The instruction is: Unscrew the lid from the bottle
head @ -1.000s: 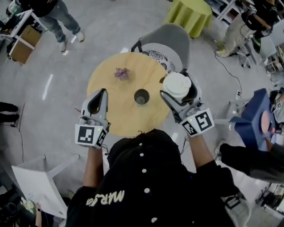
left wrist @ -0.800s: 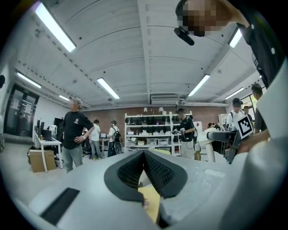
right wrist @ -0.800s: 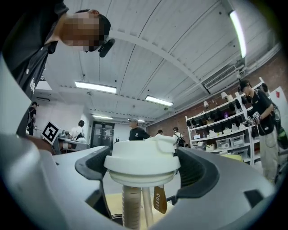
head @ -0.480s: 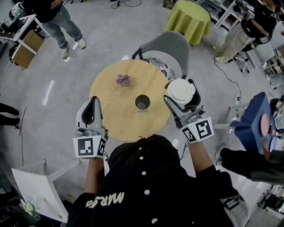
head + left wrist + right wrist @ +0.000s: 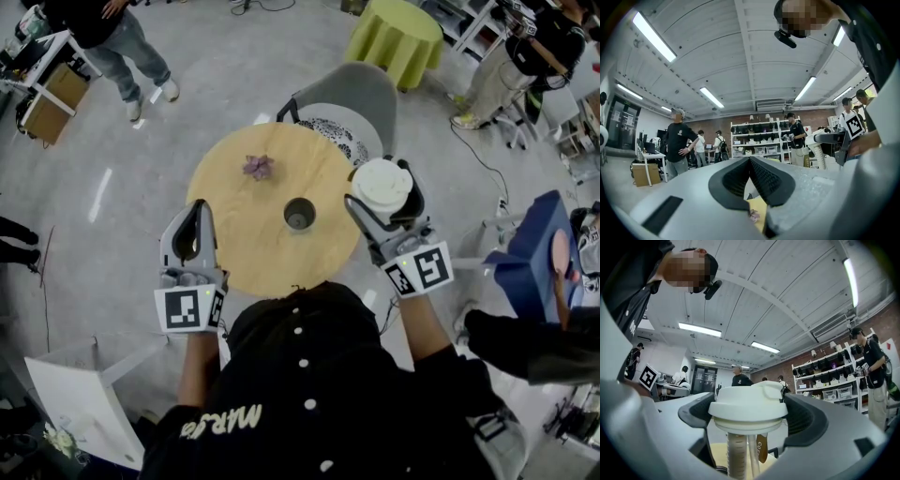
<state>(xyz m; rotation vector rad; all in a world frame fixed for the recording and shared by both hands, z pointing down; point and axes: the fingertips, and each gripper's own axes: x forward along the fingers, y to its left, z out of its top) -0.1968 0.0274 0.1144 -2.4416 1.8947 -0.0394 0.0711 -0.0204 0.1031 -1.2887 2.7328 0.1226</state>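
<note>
Lid (image 5: 749, 406) already off bottle: white smooth plastic, round, spout on top, ribbed beige tube and thin straw hanging below. My right claw (image 5: 381, 190) pinching lid by rim, held up near tabletop (image 5: 239, 246) right edge. Bottle (image 5: 299, 214): dark, open, upright mid-tabletop; tabletop round, pale wood. My left claw (image 5: 196, 214) pressed together, empty. Next, my guess: set lid down, release.

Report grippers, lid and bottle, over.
Left gripper shut, empty. Right gripper shut on lid, held clear of bottle. Bottle open on table. Nothing in the way.
</note>
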